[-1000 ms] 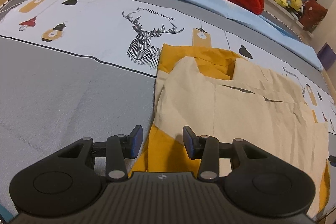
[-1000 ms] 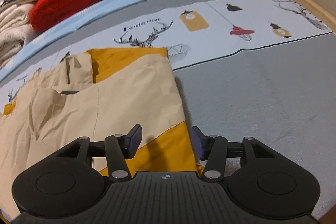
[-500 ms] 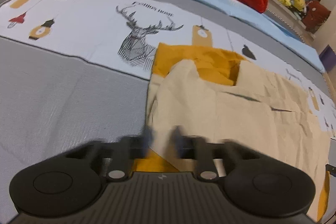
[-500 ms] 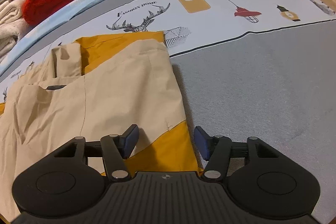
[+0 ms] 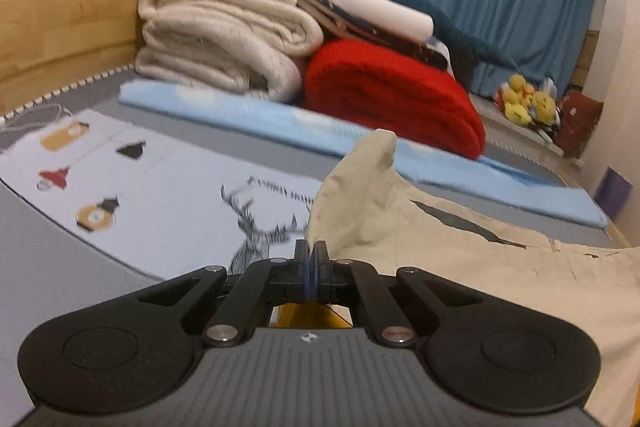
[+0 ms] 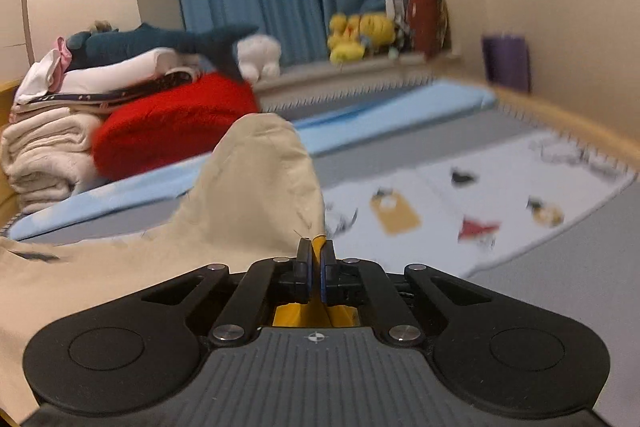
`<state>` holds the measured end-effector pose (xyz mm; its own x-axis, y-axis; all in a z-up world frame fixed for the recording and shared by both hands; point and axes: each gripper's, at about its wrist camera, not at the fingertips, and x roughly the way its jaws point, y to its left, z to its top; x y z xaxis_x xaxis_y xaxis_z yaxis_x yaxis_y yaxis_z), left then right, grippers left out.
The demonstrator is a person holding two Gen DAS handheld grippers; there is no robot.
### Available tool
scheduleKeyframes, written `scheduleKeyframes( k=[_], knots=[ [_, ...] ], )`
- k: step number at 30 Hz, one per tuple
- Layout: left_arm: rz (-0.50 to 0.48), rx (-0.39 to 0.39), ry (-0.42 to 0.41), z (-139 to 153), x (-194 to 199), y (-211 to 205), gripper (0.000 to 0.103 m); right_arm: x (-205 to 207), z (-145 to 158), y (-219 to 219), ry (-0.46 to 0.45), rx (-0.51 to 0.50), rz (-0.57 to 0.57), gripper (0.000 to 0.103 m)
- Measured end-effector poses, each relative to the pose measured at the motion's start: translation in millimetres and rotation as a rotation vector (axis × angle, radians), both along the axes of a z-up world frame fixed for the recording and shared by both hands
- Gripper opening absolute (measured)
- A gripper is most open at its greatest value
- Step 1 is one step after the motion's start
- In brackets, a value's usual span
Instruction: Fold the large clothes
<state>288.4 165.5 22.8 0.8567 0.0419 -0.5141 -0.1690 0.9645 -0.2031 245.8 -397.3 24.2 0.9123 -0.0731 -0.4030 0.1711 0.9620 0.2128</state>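
Both grippers clamped on garment corners, lifted off the bed.

Left gripper [image 5: 311, 269] and right gripper [image 6: 316, 273] have just closed, each pinching a corner of the beige-and-yellow garment [image 5: 460, 259]; its remainder lies on the printed bedspread [image 5: 168, 187].

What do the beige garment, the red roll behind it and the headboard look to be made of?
Garment: thin woven cloth, matte, probably cotton; it creases sharply and peaks where each claw pinches it, with a yellow layer showing at the edge.
Red roll: fuzzy, plush surface, likely a fleece blanket.
Headboard: light wood, or a wood-look veneer, with a smooth satin finish and faint grain.
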Motion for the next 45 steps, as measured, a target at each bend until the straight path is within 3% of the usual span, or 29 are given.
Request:
scheduleKeyframes(
  k=[5, 8, 9, 10, 11, 14, 17, 19, 22, 23, 26, 29, 31, 32, 34, 36, 37, 39, 41, 45],
  knots=[
    [0.046, 0.029, -0.001, -6, 25, -9, 0.001, 16, 5, 10, -0.069, -0.024, -0.052, 0.003],
    [0.057, -0.018, 0.102, -26, 53, -3, 0.011, 38, -5, 14, -0.042, -0.035, -0.080, 0.003],
    [0.055, -0.030, 0.163, -35, 62, -2, 0.023, 46, -12, 16, 0.002, -0.042, -0.104, 0.006],
    [0.053, -0.027, 0.228, -45, 69, -2, 0.028, 57, -22, 16, 0.062, -0.053, -0.138, 0.009],
    [0.063, -0.014, 0.260, -49, 71, -2, 0.028, 71, -37, 14, 0.156, -0.046, -0.163, 0.020],
    [0.006, -0.038, 0.244, -44, 67, -2, 0.028, 93, -79, 4, 0.443, 0.056, -0.129, 0.024],
    [-0.168, -0.119, 0.272, -46, 64, -8, 0.030, 96, -95, 4, 0.570, 0.062, -0.117, 0.027],
    [-0.261, -0.116, 0.368, -61, 70, -18, 0.035, 94, -93, 5, 0.565, 0.037, -0.100, 0.027],
    [-0.208, 0.162, 0.565, -93, 70, -33, 0.035, 91, -99, 8, 0.602, -0.048, -0.086, 0.024],
    [-0.162, 0.196, 0.595, -97, 69, -28, 0.035, 91, -102, 6, 0.622, -0.074, -0.104, 0.024],
    [-0.100, 0.093, 0.516, -75, 58, -6, 0.034, 79, -94, -1, 0.610, -0.075, -0.172, 0.024],
    [-0.217, -0.002, 0.403, -48, 39, -3, 0.034, 54, -63, -1, 0.454, -0.059, -0.156, 0.024],
    [-0.375, -0.046, 0.422, -47, 25, -10, 0.035, 38, -45, 6, 0.349, -0.071, -0.049, 0.024],
    [-0.445, -0.037, 0.453, -52, 19, -15, 0.035, 29, -39, 11, 0.312, -0.076, 0.026, 0.024],
    [-0.531, 0.110, 0.549, -73, 4, -26, 0.035, 15, -39, 18, 0.312, -0.060, 0.188, 0.024],
    [-0.527, 0.247, 0.644, -95, -8, -27, 0.035, 5, -59, 23, 0.443, -0.089, 0.286, 0.024],
    [-0.523, 0.262, 0.660, -100, -15, -20, 0.035, 0, -77, 23, 0.553, -0.126, 0.306, 0.024],
    [-0.500, 0.240, 0.649, -97, -26, -9, 0.035, -12, -103, 19, 0.691, -0.201, 0.306, 0.024],
    [-0.466, 0.252, 0.673, -96, -36, 1, 0.035, -25, -109, 10, 0.716, -0.223, 0.319, 0.024],
    [-0.358, 0.364, 0.765, -98, -49, 17, 0.037, -36, -107, -9, 0.777, -0.230, 0.217, 0.029]
  ],
)
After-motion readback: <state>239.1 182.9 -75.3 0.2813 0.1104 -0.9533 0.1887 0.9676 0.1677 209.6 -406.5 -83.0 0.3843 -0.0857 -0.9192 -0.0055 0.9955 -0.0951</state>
